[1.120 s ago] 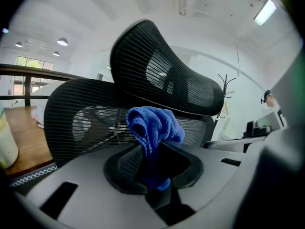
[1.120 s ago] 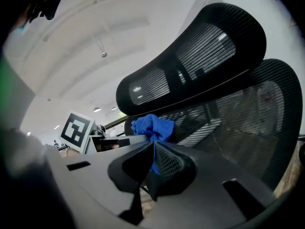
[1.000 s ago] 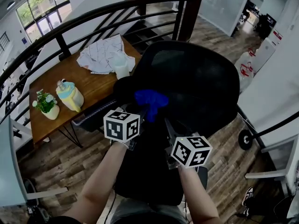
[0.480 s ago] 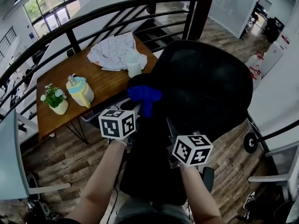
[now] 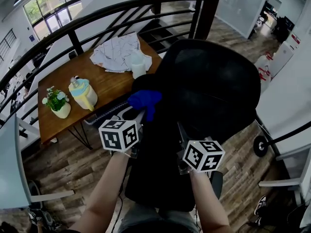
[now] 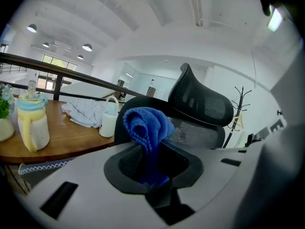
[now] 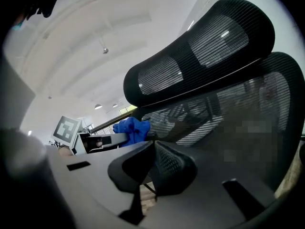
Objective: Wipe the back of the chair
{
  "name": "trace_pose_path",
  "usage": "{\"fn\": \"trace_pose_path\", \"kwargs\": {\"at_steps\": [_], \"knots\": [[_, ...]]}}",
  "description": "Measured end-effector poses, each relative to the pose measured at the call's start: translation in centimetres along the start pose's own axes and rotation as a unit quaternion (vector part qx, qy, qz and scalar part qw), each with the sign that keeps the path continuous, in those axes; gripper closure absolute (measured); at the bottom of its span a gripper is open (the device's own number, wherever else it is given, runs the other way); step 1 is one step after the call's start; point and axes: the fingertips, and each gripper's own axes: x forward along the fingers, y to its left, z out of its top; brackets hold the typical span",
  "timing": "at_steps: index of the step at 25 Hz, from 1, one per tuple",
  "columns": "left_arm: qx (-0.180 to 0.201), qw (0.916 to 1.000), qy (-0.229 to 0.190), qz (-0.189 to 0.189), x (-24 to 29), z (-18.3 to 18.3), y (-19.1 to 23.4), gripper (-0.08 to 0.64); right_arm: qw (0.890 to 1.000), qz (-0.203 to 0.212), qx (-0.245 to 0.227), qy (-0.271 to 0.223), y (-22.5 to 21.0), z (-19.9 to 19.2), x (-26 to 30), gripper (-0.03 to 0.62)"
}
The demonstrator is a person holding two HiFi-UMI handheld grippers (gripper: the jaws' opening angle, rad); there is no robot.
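A black mesh office chair (image 5: 214, 86) fills the middle of the head view, its back (image 7: 238, 128) and headrest (image 7: 200, 46) facing me. My left gripper (image 5: 138, 111) is shut on a bunched blue cloth (image 5: 144, 100), which rests against the left edge of the chair back. In the left gripper view the blue cloth (image 6: 147, 128) sticks up from between the jaws, with the chair (image 6: 200, 104) just behind it. My right gripper (image 5: 181, 130) hangs close to the lower middle of the chair back, jaws together with nothing between them. The right gripper view shows the cloth (image 7: 131, 130) at its left.
A wooden table (image 5: 77, 101) stands to the left beyond the chair, carrying a yellow bottle (image 5: 83, 93), a small potted plant (image 5: 59, 106), a white cup (image 5: 138, 67) and a crumpled white cloth (image 5: 119, 52). A black railing (image 5: 121, 11) curves behind. A white wall is at the right.
The left gripper with the blue cloth has slid left and slightly up along the chair back. The right gripper has hardly moved.
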Motion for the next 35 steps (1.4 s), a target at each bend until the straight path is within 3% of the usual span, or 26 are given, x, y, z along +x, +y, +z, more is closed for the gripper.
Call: {"fn": "trace_pose_path", "kwargs": {"at_steps": [7, 15, 23, 28, 35], "knots": [[0.011, 0.9979, 0.017, -0.062, 1.3, -2.3, -5.4, 0.471, 0.998, -0.047, 0.022, -0.023, -3.7, -0.1, -3.6, 0.563], [0.035, 0.9892, 0.049, -0.134, 3.7, -4.7, -12.5, 0.472, 0.992, -0.104, 0.048, -0.051, -8.2, -0.1, -8.9, 0.563], [0.074, 0.9684, 0.098, -0.217, 7.0, -8.2, -21.4, 0.471, 0.981, -0.159, 0.077, -0.078, -13.2, -0.4, -14.0, 0.563], [0.091, 0.9505, 0.13, -0.267, 9.3, -11.3, -27.2, 0.472, 0.972, -0.195, 0.092, -0.093, -16.5, -0.6, -17.5, 0.563], [0.094, 0.9312, 0.174, -0.306, 12.4, -15.3, -32.6, 0.471, 0.961, -0.232, 0.115, -0.1, -20.0, -1.8, -20.8, 0.563]]}}
